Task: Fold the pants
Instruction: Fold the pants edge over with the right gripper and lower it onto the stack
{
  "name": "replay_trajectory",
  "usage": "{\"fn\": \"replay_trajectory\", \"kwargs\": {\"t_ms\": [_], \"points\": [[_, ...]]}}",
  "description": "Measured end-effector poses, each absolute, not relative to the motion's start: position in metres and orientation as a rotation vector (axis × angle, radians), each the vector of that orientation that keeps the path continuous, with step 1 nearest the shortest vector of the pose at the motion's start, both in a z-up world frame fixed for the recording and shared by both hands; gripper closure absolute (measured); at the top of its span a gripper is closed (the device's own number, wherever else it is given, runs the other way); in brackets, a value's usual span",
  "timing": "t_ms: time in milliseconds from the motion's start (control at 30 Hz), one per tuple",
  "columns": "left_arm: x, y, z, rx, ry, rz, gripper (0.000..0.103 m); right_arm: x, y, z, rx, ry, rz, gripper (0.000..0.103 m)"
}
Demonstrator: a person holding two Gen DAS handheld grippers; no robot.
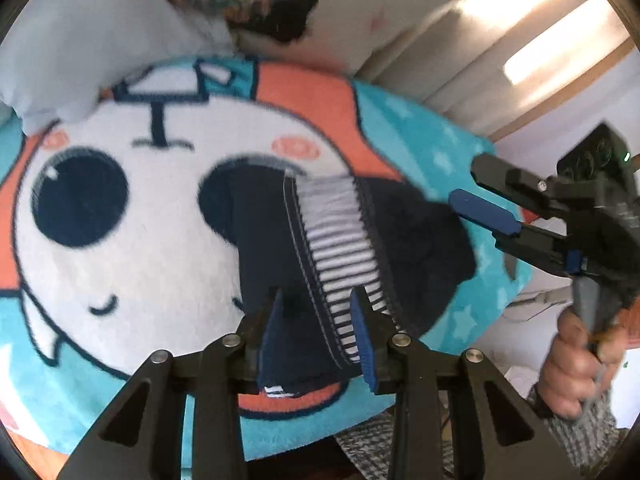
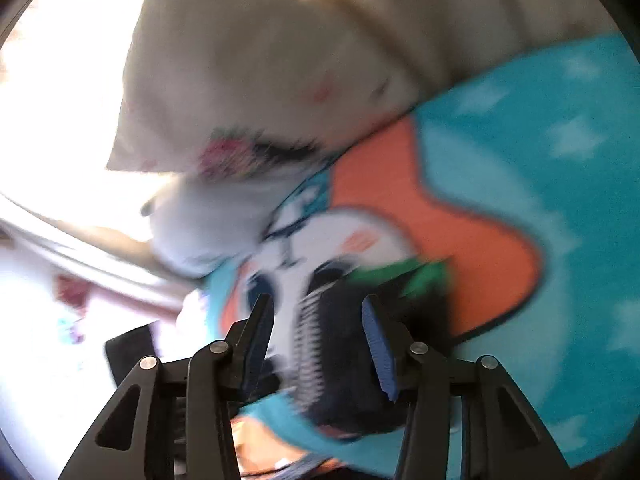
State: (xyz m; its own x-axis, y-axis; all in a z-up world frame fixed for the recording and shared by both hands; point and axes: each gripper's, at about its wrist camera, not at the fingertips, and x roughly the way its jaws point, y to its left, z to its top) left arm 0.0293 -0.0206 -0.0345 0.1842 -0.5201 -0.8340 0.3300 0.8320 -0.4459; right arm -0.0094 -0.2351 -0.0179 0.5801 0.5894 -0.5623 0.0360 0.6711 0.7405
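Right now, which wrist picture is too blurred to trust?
Right wrist view: heavy motion smear across the pants and blanket, window glare at left. Left wrist view: mostly sharp on the pants, fisheye bending at the edges.

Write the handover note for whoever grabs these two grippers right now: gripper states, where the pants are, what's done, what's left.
Left gripper: jaws apart, low over the near end of the pants, cloth between the fingers; the pads do not seem to press on it.
Right gripper: jaws apart; in the left wrist view it is clear of the pants on their right side, holding nothing.
Pants: dark navy with a striped waistband, lying bunched on the cartoon blanket.
Done: pants look roughly gathered into a compact bundle, not neat.
Left: check the fold, flatten and square it. The right wrist view is blurred, so verify from there.
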Motion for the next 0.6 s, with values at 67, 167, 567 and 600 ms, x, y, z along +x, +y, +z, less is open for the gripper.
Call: {"fn": "replay_trajectory", "kwargs": {"t_ms": [67,167,567,600], "points": [[0.027,-0.03,-0.044,-0.148,1.263,-0.609,0.071,-0.005,-0.225,-0.036,0.802,0.974,0.357,0.053],[0.023,-0.044,-0.054,-0.094,1.265,-0.615,0.068,-0.008,-0.225,-0.061,0.747,1.049,0.248,0.057],[0.039,0.005,-0.019,-0.251,1.204,-0.656,0.053,-0.016,-0.258,-0.072,0.645,1.029,0.089,0.042],[0.046,0.013,-0.021,-0.284,1.206,-0.633,0.049,-0.019,-0.261,-0.068,0.651,1.005,0.095,0.036]]}}
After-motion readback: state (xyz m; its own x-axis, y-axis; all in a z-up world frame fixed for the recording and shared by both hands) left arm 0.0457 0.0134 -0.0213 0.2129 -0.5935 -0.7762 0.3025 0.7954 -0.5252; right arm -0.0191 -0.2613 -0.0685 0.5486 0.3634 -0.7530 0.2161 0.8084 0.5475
